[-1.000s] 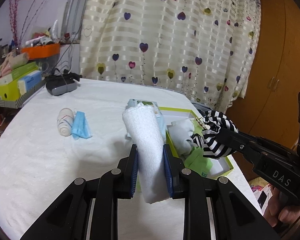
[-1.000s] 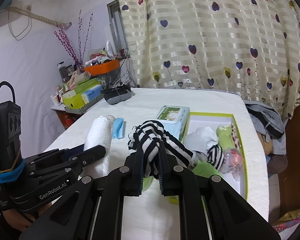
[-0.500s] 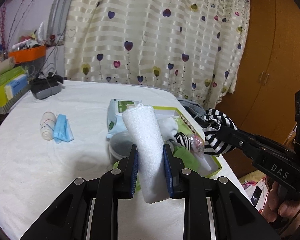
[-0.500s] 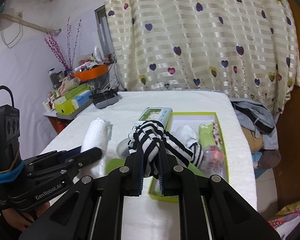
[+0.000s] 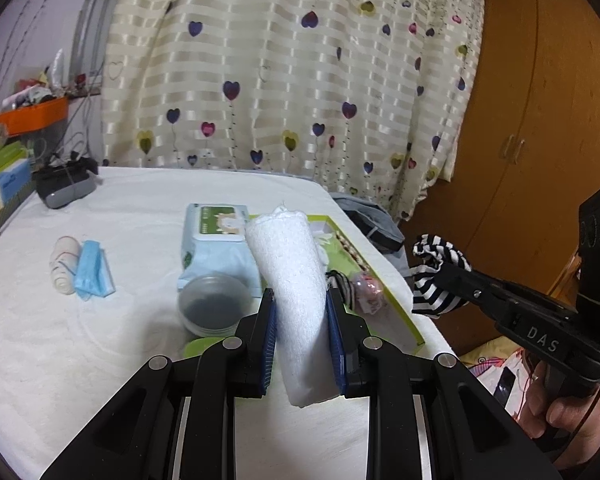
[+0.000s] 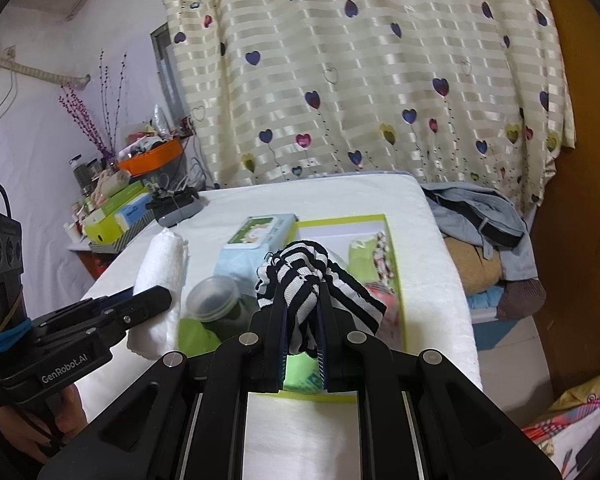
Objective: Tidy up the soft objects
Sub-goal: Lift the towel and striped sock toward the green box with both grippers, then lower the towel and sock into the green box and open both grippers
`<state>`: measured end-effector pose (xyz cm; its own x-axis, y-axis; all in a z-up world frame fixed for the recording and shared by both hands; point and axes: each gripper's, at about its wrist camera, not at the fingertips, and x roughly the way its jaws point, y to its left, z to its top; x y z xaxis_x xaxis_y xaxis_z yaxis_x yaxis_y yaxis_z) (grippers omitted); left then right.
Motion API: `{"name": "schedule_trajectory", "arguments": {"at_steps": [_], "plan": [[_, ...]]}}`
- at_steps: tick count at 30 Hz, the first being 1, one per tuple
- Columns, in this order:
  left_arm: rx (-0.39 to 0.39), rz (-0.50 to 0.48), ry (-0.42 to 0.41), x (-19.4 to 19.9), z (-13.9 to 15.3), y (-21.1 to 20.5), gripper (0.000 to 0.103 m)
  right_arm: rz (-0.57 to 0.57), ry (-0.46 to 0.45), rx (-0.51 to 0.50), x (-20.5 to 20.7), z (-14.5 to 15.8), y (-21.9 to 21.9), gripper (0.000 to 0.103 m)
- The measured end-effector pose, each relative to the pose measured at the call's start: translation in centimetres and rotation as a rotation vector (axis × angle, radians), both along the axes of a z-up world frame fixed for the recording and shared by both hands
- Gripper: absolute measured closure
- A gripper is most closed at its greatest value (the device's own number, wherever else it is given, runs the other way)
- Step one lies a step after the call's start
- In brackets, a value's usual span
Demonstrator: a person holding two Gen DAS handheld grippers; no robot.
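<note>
My left gripper (image 5: 300, 300) is shut on a rolled white towel (image 5: 296, 280), held tilted above the white-covered table (image 5: 60, 340). The same towel (image 6: 162, 264) shows at the left of the right wrist view. My right gripper (image 6: 302, 292) is shut on a black-and-white striped cloth (image 6: 312, 272); from the left wrist view that striped cloth (image 5: 436, 276) hangs off the table's right edge. Below both lies a green-rimmed box (image 6: 392, 240) holding several soft items. A blue face mask (image 5: 94, 268) and a rolled bandage (image 5: 62, 266) lie at the table's left.
A pack of wet wipes (image 5: 216, 240) and a round clear-lidded jar (image 5: 214, 304) sit beside the box. A grey device (image 5: 66, 184) rests at the far left. Clothes (image 6: 480, 216) are heaped right of the table; a wooden wardrobe (image 5: 540, 140) stands behind.
Both grippers have drawn back toward the near edge, each keeping its hold. The box and wipes now lie farther ahead, and the jar has come into view.
</note>
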<state>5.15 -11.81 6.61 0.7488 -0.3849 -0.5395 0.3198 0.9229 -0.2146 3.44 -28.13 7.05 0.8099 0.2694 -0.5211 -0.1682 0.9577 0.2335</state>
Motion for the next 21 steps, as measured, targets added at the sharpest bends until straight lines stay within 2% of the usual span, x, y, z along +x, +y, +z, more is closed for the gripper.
{"name": "schedule_trajectory", "arguments": {"at_steps": [7,21], "plan": [[0.008,-0.048,0.023,0.9,-0.9,-2.0,0.081,-0.027,0.061,0.022,1.2,-2.5,-1.7,0.091],[0.038,-0.110,0.112,2.4,-4.1,-4.6,0.081,-0.003,0.232,0.032,4.3,-8.9,-2.5,0.091]]}}
